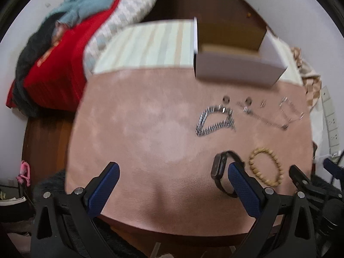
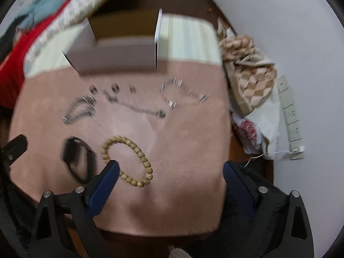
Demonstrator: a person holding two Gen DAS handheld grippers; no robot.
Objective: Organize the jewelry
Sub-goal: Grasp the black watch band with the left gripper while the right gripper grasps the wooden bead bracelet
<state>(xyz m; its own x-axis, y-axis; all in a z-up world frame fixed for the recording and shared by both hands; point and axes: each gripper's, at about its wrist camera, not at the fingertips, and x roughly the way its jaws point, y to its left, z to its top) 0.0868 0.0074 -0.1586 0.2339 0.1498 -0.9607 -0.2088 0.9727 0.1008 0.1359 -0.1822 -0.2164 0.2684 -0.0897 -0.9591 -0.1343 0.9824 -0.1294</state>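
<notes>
Jewelry lies on a pink cloth (image 1: 139,133). A wooden bead bracelet (image 1: 265,166) (image 2: 126,160), a black watch (image 1: 221,173) (image 2: 77,159), a thick silver chain bracelet (image 1: 215,119) (image 2: 78,108), a thin chain (image 2: 135,106), a clear bead bracelet (image 2: 182,94) and small rings (image 1: 226,100) lie spread out. An open white cardboard box (image 1: 236,64) (image 2: 120,53) stands behind them. My left gripper (image 1: 174,172) is open and empty above the cloth, left of the watch. My right gripper (image 2: 169,169) is open and empty, its left finger beside the bead bracelet.
A striped cloth (image 1: 150,45) lies under the box. A bed with red and teal fabrics (image 1: 64,43) is at the left. A checked fabric heap (image 2: 247,68), a plastic bag (image 2: 255,126) and a power strip (image 2: 290,116) sit at the right by the wall.
</notes>
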